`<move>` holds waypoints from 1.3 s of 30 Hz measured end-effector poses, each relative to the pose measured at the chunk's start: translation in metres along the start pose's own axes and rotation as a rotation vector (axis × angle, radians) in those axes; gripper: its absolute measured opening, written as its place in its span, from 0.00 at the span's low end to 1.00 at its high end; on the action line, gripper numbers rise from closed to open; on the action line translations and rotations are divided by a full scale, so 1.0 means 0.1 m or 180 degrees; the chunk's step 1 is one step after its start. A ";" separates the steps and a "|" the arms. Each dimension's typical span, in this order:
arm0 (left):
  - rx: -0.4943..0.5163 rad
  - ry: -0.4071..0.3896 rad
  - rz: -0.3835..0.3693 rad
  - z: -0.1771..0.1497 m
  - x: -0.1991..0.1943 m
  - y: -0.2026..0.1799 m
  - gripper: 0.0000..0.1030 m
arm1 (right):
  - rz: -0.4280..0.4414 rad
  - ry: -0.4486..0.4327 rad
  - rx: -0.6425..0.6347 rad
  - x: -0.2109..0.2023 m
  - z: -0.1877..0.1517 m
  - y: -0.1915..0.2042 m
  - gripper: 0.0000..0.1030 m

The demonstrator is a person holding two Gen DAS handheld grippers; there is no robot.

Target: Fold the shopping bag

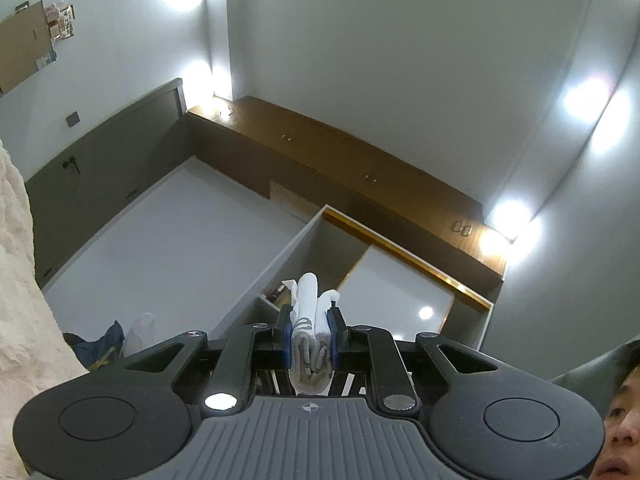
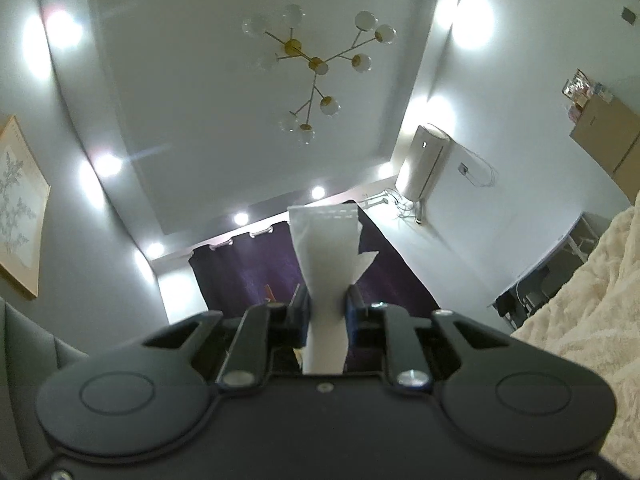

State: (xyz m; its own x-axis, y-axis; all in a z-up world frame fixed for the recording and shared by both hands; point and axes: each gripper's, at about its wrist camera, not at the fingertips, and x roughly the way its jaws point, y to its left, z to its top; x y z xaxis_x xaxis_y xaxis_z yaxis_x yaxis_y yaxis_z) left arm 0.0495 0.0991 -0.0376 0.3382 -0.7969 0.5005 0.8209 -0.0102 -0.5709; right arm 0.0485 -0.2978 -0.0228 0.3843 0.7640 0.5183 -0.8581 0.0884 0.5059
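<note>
Both jaws pinch the shopping bag (image 1: 310, 332)

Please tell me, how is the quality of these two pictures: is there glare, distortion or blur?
Left wrist view: spotlights blow out into white glare, the fisheye bends the brown cabinet, and the gripper body at the bottom is soft. Right wrist view: wall lights flare strongly, the ceiling edges curve, and the white bag fabric between the jaws is fairly sharp.
</note>
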 end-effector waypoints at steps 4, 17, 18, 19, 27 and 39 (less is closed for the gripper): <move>0.0185 -0.0037 0.0073 -0.03 0.02 -0.09 0.14 | -0.0110 -0.0004 -0.0020 0.04 -0.06 0.02 0.58; 0.0700 -0.0047 0.0240 -0.17 0.22 -0.31 0.15 | 0.0047 0.0270 -0.0061 0.21 -0.18 0.05 0.14; 0.0715 -0.0031 0.0269 -0.16 0.23 -0.32 0.15 | 0.0045 0.0266 -0.0072 0.21 -0.18 0.06 0.14; 0.0730 -0.0016 0.0299 -0.15 0.24 -0.33 0.16 | 0.0043 0.0263 -0.0080 0.20 -0.18 0.06 0.14; 0.1867 0.0547 0.1620 0.37 0.11 -0.99 0.73 | -0.0115 0.0044 -0.0073 0.05 -0.08 0.05 0.13; 0.2943 0.2993 0.4549 0.10 -0.30 -0.35 0.12 | -0.0545 0.0676 -0.0122 0.17 -0.37 0.19 0.14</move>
State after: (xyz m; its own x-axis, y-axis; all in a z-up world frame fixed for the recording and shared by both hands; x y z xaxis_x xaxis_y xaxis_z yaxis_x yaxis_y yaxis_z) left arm 0.0155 0.1296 -0.0265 0.8125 0.0512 -0.5807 0.2639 0.8560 0.4446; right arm 0.0257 -0.2598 -0.0297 0.4482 0.8524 0.2693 -0.8006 0.2487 0.5451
